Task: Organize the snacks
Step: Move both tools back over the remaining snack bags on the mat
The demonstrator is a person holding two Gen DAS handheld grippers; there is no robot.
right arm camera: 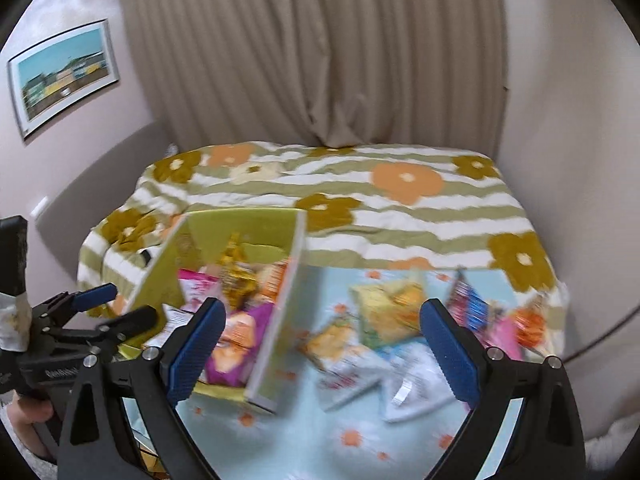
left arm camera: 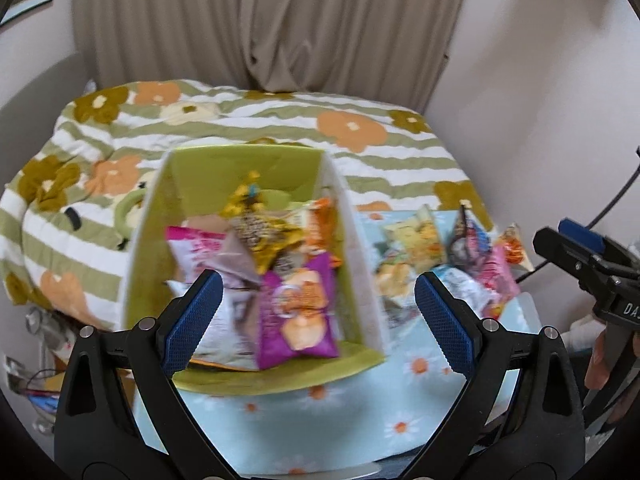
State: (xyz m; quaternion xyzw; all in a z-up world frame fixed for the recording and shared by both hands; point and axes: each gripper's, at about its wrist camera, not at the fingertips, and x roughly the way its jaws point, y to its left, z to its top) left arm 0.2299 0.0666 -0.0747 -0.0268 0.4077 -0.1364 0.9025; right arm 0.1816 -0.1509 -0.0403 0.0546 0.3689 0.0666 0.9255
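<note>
Snack packets in two groups on a pale blue daisy-print cloth (left arm camera: 320,420). One group packed inside a green box (left arm camera: 248,380) with white outer walls: a purple packet (left arm camera: 298,312) at the near end, a pink packet (left arm camera: 192,252) to its left, a gold packet (left arm camera: 256,224) standing behind, an orange packet (left arm camera: 324,224) against the right wall. Other group loose on the cloth, just right of the box: a yellow packet (right arm camera: 390,312), a white packet (right arm camera: 408,384) nearer the camera, a dark blue-and-pink packet (right arm camera: 472,308), an orange packet at the far right; print blurred, not readable.

Left gripper (left arm camera: 318,316) above the near end of the box, jaws spread wide, nothing between them. Right gripper (right arm camera: 322,356) over the gap between box wall and loose packets, jaws likewise wide apart and empty.

Behind the cloth, a bed with a green-and-white striped flower quilt (right arm camera: 400,208), beige curtain (right arm camera: 312,48) at its head, framed picture (right arm camera: 64,76) on the left wall.
</note>
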